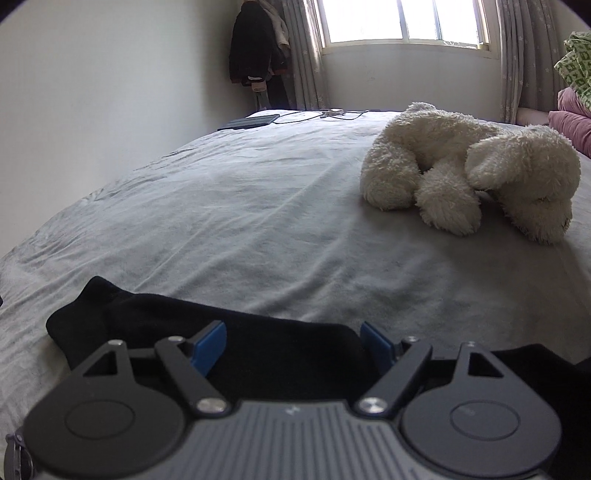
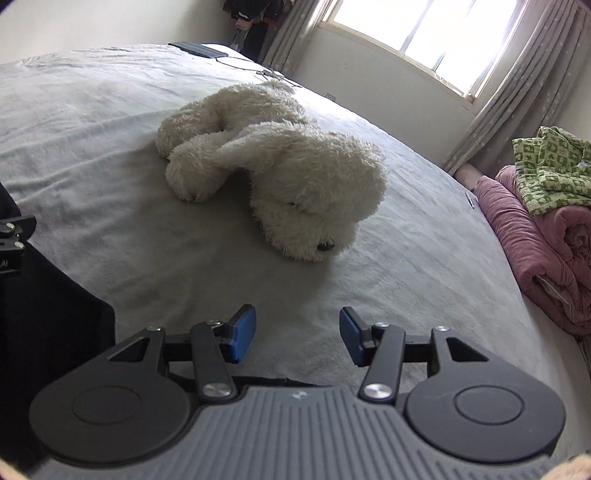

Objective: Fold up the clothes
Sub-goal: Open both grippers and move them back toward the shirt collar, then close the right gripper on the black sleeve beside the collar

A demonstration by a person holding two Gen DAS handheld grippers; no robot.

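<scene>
A black garment [image 1: 207,328] lies on the grey bed sheet [image 1: 240,221] at the near edge, with one end reaching left. My left gripper [image 1: 293,345] is open just above it, its blue pads [image 1: 210,345] spread over the dark cloth without closing on it. In the right wrist view the same black garment [image 2: 48,317] shows at the left edge. My right gripper [image 2: 297,334] is open over bare sheet [image 2: 110,229], with nothing between its blue pads [image 2: 242,334]. Part of the other gripper's frame [image 2: 14,236] shows at the far left.
A white plush dog [image 1: 465,170] [image 2: 273,170] lies on the bed ahead. A dark tablet [image 1: 251,121] and a cable [image 1: 325,115] rest at the far edge. A pink quilt [image 2: 546,251] with green patterned cloth [image 2: 554,170] on it sits at the right. A window [image 1: 402,20] and curtains stand behind.
</scene>
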